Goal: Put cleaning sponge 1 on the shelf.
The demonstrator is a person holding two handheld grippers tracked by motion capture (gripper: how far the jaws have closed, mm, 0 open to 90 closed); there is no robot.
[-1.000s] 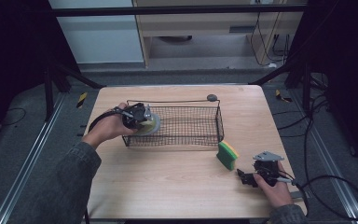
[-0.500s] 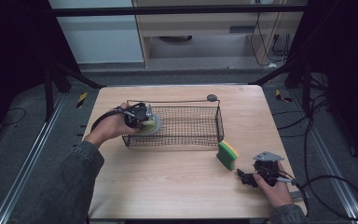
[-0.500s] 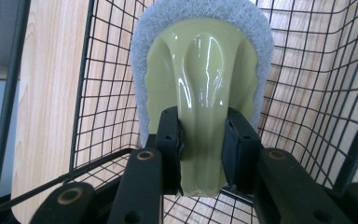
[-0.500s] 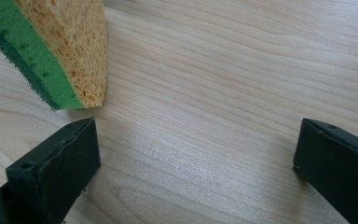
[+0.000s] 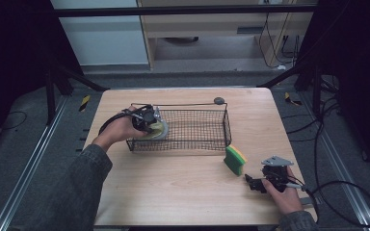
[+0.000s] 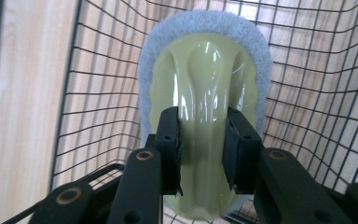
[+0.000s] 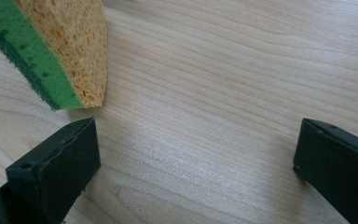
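I have the left gripper (image 6: 200,154) clenched on the glossy pale-green handle of a scrubber (image 6: 205,93), its jaws pinching the raised ridge from both sides, the grey-blue pad rimming the handle behind. In the high view the scrubber (image 5: 156,129) sits at the left end of the wire basket (image 5: 192,144), inside the mesh as far as I can tell, with my left gripper (image 5: 147,120) reaching over the rim there. Through the left gripper view the basket (image 6: 98,93) wires run behind and around the pad, so I judge the scrubber is down in the basket or very near its floor, though I cannot tell whether it rests on the bottom. That part looks almost finished: what remains is to let go and lift out. The sponge (image 5: 235,160), green on one face and yellow on the other, stands on edge on the table (image 5: 173,192) just outside the basket's near right corner. My right gripper (image 5: 255,183) lies low on the table near it, jaws spread wide and holding nothing; in the right gripper view the sponge (image 7: 60,51) is just ahead of one jaw, not between them. So by my reckoning the sponge has yet to be grasped and put in the basket.
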